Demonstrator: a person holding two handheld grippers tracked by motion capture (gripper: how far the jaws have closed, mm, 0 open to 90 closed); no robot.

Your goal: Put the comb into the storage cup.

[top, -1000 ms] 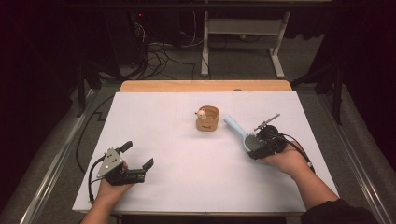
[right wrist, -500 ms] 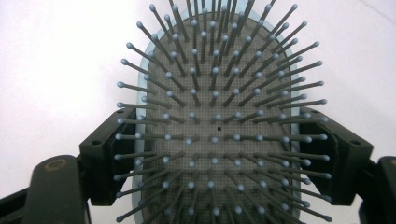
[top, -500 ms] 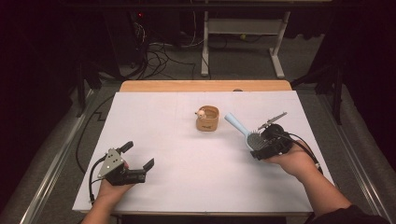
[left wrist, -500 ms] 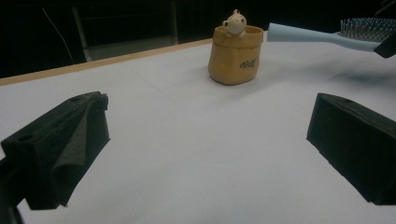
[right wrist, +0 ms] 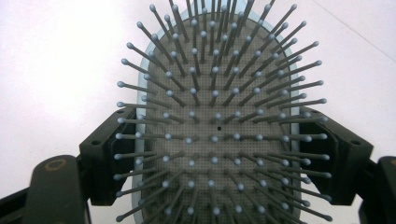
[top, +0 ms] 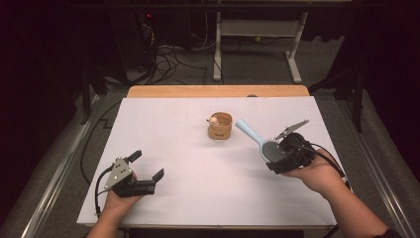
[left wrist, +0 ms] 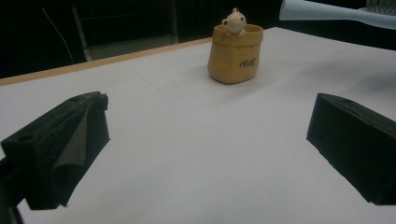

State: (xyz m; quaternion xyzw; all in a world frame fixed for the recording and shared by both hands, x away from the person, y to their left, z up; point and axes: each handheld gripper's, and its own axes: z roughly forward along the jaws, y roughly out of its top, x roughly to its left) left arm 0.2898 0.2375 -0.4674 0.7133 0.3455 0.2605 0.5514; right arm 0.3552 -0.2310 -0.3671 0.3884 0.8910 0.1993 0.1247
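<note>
— Covering nearly everything, the white surface is bare apart from one pot. What is the right hand-held gripper carrying?

— A pale blue hairbrush, lifted off the surface near its right side. The jaws clamp the paddle head by its two edges, bristles facing the gripper's camera, and the handle points away toward the pot.

— How will it handle?

— Light and stiff, I'd judge. The smooth plastic rim could slip or swivel between the pads, and the long handle adds leverage. A hold on the handle would likely steady it.

— And the left hand-held gripper?

— Jaws wide apart, holding nothing, resting low at the near left.

— Anything in the way?

— Just the small tan pot with a little figure on its rim, near the handle's tip. A careless swing could tip it.
</note>
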